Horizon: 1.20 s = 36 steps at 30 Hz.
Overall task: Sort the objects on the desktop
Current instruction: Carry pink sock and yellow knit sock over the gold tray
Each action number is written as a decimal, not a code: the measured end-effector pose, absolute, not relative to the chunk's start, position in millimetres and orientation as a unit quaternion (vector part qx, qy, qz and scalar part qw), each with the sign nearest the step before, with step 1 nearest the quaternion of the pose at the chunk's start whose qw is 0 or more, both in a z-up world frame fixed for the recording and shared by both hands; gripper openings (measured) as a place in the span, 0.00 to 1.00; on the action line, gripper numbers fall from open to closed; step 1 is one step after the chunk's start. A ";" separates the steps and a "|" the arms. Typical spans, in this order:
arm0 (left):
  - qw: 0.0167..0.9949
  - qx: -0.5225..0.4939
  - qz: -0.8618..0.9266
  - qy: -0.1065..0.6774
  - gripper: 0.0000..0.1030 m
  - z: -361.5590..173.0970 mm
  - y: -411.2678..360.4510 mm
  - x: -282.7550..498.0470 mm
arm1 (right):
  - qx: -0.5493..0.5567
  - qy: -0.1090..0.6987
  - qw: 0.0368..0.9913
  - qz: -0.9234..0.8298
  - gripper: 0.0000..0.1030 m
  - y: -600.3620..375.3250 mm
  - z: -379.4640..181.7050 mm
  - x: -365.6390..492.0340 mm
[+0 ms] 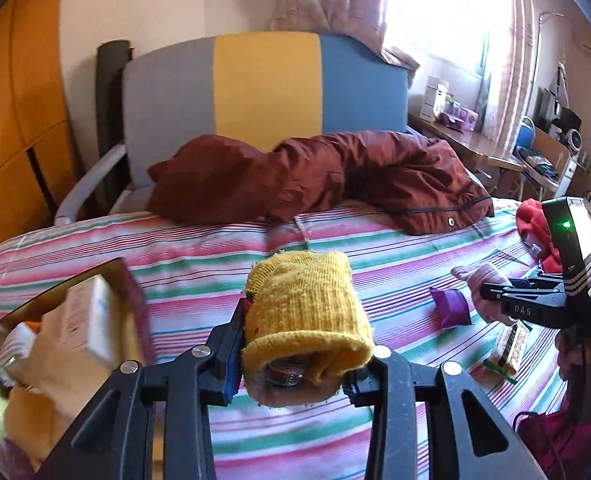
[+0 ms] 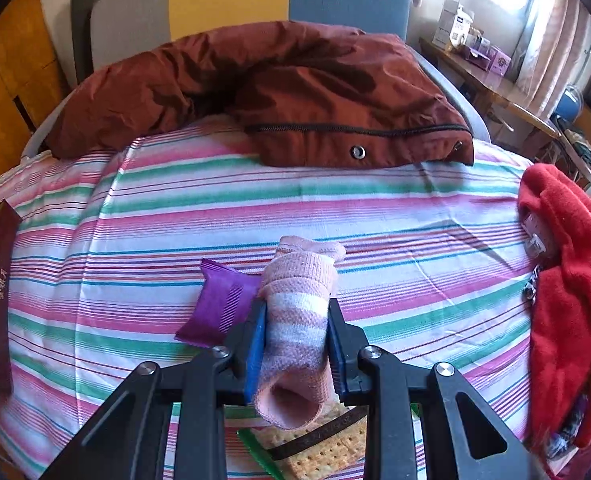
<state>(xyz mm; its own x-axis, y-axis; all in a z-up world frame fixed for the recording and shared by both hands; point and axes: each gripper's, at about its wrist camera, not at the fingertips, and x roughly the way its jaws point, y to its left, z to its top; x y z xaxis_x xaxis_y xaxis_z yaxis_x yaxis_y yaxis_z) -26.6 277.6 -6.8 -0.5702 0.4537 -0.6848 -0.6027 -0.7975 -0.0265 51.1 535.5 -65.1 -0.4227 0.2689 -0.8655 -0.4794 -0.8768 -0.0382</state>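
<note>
At the far left of a bed spread with a pink, green and white striped sheet [image 1: 223, 248], an open gold-lined box with dark maroon walls [image 1: 129, 280] holds a white carton [image 1: 89, 320] and pale yellow cloth. Just right of it, the left gripper [image 1: 295, 336] is clamped on a rolled mustard-yellow knitted sock [image 1: 307, 312], lifted clear of the sheet, with something dark and round showing inside the open cuff. Behind, a crumpled rust-brown jacket [image 1: 315, 176] lies across the head of the bed before a grey, yellow and blue headboard [image 1: 263, 84]. Further right, a small purple foil packet [image 2: 219, 304] lies on the sheet, just beside the right gripper [image 2: 297, 332], whose blue-padded jaws are closed on a rolled pink-and-white striped sock [image 2: 299, 320]. Beneath that gripper, a clear packet of square crackers with green edges [image 2: 323, 452] rests on the sheet. At the right edge of the bed sits a heap of bright red fleece fabric [image 2: 567, 280], with a cluttered wooden desk [image 2: 507, 96] by the window beyond
</note>
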 end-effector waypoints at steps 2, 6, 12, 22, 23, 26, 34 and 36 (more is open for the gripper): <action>0.290 -0.350 0.885 0.101 0.37 -2.4 263.2 -24.4 | -0.484 0.104 0.220 0.840 0.27 532.7 -63.0 50.9; 0.274 -0.343 0.893 0.097 0.37 3.6 240.5 -19.8 | -0.476 0.098 0.214 0.847 0.27 527.5 -59.3 50.4; 0.249 -0.343 0.902 0.088 0.37 7.2 205.9 -15.9 | -0.464 0.097 0.209 0.855 0.27 523.3 -54.2 51.3; 0.220 -0.346 0.909 0.075 0.37 5.0 159.2 -10.3 | -0.425 0.118 0.193 0.877 0.27 512.2 -34.5 56.4; 0.217 -0.349 0.909 0.073 0.37 3.2 154.3 -10.7 | -0.422 0.118 0.190 0.879 0.27 508.4 -31.7 56.3; 0.203 -0.355 0.910 0.063 0.37 -1.9 134.6 -13.4 | -0.416 0.118 0.166 0.886 0.27 487.5 -21.9 53.6; 0.157 -0.378 0.912 0.025 0.37 -13.9 71.2 -36.9 | -0.405 0.102 0.037 0.908 0.27 382.1 2.0 25.3; 0.149 -0.382 0.912 0.020 0.38 -15.5 59.2 -45.9 | -0.403 0.106 0.000 0.909 0.27 353.0 4.8 16.2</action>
<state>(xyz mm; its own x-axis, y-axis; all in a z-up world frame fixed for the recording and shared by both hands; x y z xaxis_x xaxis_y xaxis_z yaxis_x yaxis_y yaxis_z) -45.9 59.2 -15.5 -0.6642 0.2563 -0.7022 -0.2873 -0.9548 -0.0767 16.2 353.0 4.8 -0.6745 -0.0845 -0.7335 -0.0858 -0.9777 0.1916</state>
